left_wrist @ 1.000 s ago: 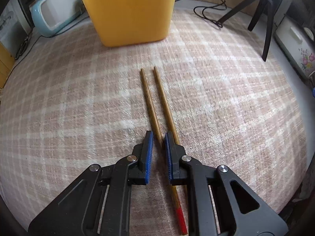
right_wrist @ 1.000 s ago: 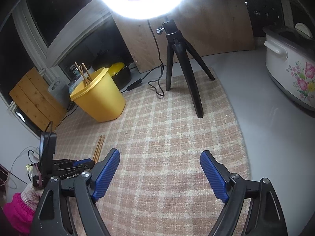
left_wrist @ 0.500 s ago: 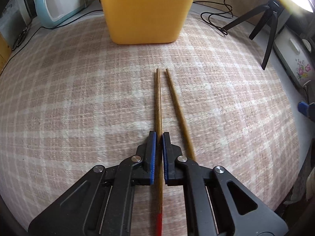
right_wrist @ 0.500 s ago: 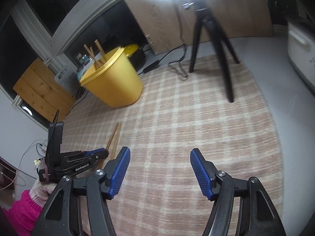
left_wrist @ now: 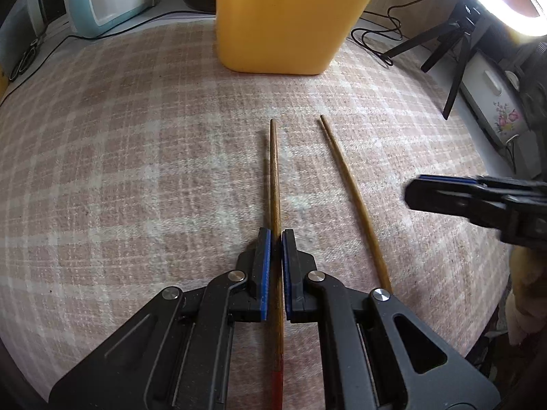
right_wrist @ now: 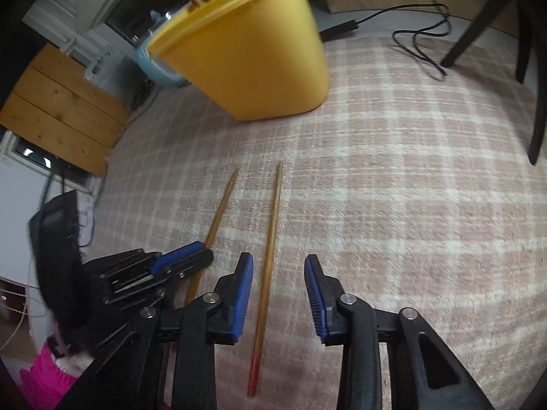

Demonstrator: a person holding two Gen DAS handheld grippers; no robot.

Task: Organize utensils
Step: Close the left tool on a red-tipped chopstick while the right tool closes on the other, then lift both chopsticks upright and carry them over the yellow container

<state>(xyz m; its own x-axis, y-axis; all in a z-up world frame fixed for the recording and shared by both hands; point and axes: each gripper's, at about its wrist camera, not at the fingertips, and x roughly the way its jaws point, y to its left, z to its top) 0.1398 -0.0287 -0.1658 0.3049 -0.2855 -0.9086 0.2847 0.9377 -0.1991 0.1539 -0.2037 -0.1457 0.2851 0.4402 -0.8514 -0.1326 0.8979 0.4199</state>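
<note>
Pinching one chopstick (left_wrist: pixel 275 184) tight, the left gripper (left_wrist: pixel 276 266) is readying it for the bin (left_wrist: pixel 287 17); the right gripper (right_wrist: pixel 278 294) is straddling the other chopstick (right_wrist: pixel 270 249) on the mat (right_wrist: pixel 393 188), jaws just closing, not yet gripping.

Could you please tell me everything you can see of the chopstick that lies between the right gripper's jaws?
The chopstick is a slim, brown, wood-like stick with a red band at its thick end, tapering to a point aimed at the yellow bucket. It lies flat on the plaid cloth, apart from the second chopstick, which the left gripper clamps. The right gripper straddles it; its jaws have just been closing, but the pads do not touch it yet.
</note>
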